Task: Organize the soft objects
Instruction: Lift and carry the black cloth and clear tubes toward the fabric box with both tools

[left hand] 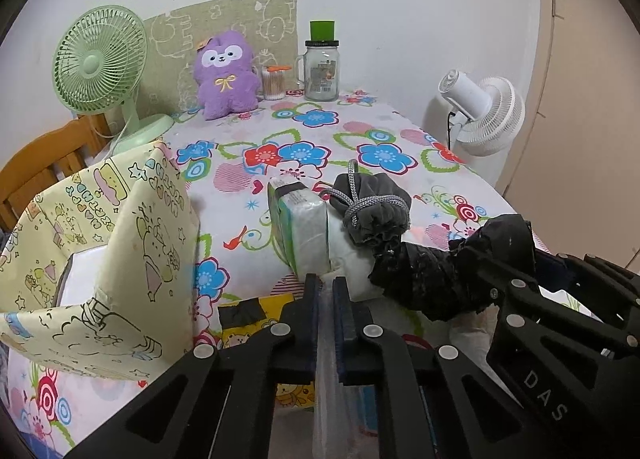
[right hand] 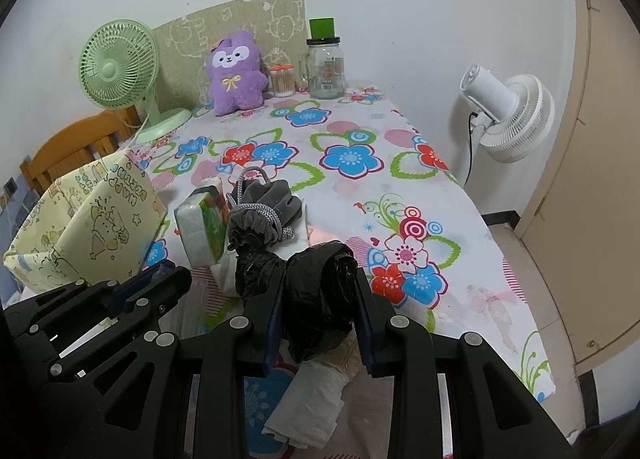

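The right gripper (right hand: 318, 299) clamps a black bag roll (right hand: 320, 299), the left gripper (left hand: 328, 291) pinches clear film (left hand: 326, 379) (contents unclear), so binning into the box (left hand: 132, 219) looks next.

Left claw pinching clear plastic

Left claw (left hand: 328, 287) nips a clear film (left hand: 326, 379); tissue pack (left hand: 300, 227) and grey pouch (left hand: 370, 207) just ahead, fabric bin (left hand: 100, 243) left.

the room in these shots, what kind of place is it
Probably a home room, maybe a bedroom or dining corner: a table under a flowered cloth, a purple plush toy against the wall, a green desk fan and a wooden chair.
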Motion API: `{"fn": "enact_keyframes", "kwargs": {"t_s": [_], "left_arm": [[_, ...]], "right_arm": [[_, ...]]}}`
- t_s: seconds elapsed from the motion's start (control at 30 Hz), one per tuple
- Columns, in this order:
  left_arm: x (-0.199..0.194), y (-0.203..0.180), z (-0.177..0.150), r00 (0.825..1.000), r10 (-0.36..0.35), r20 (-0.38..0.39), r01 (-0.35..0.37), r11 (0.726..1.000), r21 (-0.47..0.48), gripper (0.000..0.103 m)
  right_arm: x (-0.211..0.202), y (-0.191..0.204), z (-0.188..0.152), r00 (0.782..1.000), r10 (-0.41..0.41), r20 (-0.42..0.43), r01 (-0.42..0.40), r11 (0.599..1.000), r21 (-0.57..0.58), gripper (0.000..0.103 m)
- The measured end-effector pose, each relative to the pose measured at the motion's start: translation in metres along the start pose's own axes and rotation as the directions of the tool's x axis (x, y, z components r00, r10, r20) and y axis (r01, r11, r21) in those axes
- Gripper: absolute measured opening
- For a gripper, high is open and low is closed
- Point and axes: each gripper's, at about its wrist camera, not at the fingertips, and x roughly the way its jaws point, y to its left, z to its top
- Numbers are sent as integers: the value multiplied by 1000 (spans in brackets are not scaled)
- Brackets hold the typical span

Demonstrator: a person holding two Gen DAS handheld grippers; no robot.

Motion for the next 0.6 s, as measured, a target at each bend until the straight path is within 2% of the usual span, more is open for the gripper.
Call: {"fn": "enact_keyframes", "kwargs": {"t_s": [0.6], "left_arm": [[-35,-5,12,998,19,60,-21,999,28,3]], "right_arm": [[-36,6,12,998,-5,70,5,1000,0,34]]}}
